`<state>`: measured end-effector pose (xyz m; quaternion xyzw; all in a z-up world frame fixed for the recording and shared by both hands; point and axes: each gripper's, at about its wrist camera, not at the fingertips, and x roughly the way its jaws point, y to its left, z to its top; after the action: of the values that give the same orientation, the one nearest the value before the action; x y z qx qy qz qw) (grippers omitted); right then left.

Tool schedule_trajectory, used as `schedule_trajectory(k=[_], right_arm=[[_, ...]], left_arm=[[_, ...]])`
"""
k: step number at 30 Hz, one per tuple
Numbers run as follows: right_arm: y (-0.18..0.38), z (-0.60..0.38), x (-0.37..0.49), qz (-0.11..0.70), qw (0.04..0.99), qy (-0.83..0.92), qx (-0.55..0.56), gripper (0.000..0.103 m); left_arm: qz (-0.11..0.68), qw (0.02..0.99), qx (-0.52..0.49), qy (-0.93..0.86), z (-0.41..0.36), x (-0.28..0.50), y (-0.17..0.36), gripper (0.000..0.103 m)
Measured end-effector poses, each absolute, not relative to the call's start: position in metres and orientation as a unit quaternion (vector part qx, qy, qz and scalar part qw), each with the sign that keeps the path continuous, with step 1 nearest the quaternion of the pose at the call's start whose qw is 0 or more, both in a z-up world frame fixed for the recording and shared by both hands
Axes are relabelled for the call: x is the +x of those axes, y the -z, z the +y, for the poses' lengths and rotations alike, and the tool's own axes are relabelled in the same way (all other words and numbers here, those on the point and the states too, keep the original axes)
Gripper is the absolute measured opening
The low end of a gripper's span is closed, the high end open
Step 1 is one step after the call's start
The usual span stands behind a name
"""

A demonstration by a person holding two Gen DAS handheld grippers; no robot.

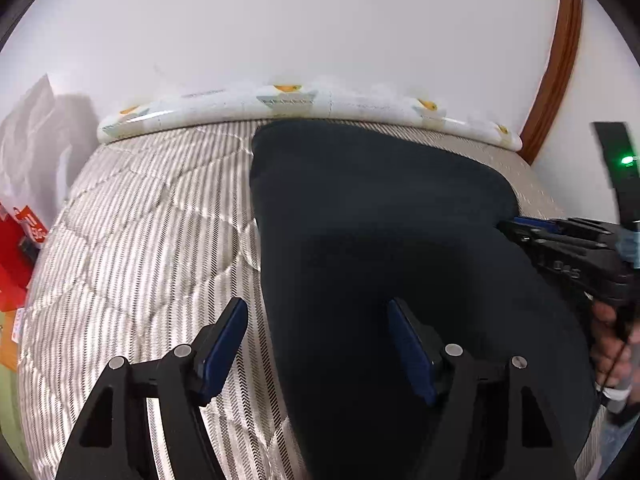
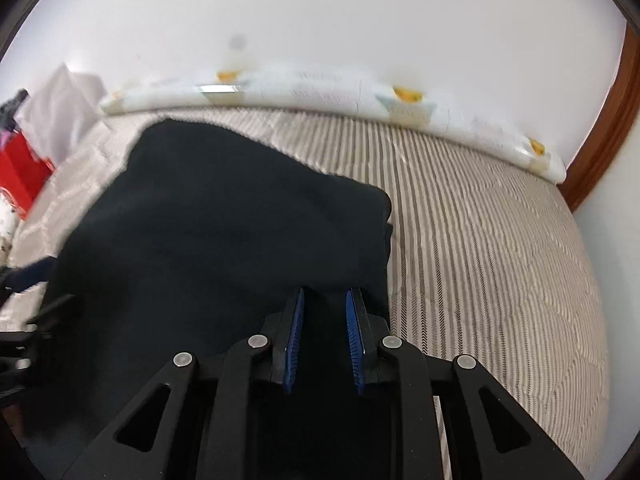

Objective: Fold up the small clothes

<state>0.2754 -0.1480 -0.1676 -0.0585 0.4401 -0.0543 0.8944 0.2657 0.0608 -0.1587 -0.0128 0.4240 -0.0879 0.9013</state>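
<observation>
A dark navy garment (image 1: 380, 240) lies on the striped quilted mattress (image 1: 152, 232); it also shows in the right wrist view (image 2: 208, 232). My left gripper (image 1: 316, 316) is open wide, straddling the garment's left edge, one pad over the mattress and one over the cloth. My right gripper (image 2: 325, 300) hangs over the garment's right part with its jaws partly open and a narrow gap; no cloth shows pinched between the pads. The right gripper also shows in the left wrist view (image 1: 516, 226), at the garment's right edge.
A white patterned bumper (image 1: 304, 104) runs along the mattress's far edge against a white wall. A brown wooden frame (image 1: 560, 72) stands at the right. Red boxes (image 1: 16, 248) and white cloth lie beyond the left edge.
</observation>
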Motion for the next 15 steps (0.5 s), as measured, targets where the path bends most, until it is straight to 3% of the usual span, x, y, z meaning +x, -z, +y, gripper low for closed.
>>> schedule_trajectory(k=[7, 15], right_arm=[[0.163, -0.151, 0.27, 0.43, 0.9, 0.048, -0.053, 0.02], [0.149, -0.151, 0.192, 0.388, 0.92, 0.006, -0.043, 0.023]], left_arm=[[0.429, 0.899, -0.019, 0.083, 0.061, 0.266, 0.158, 0.072], [0.429, 0.899, -0.012, 0.085, 0.059, 0.228, 0.151, 0.072]])
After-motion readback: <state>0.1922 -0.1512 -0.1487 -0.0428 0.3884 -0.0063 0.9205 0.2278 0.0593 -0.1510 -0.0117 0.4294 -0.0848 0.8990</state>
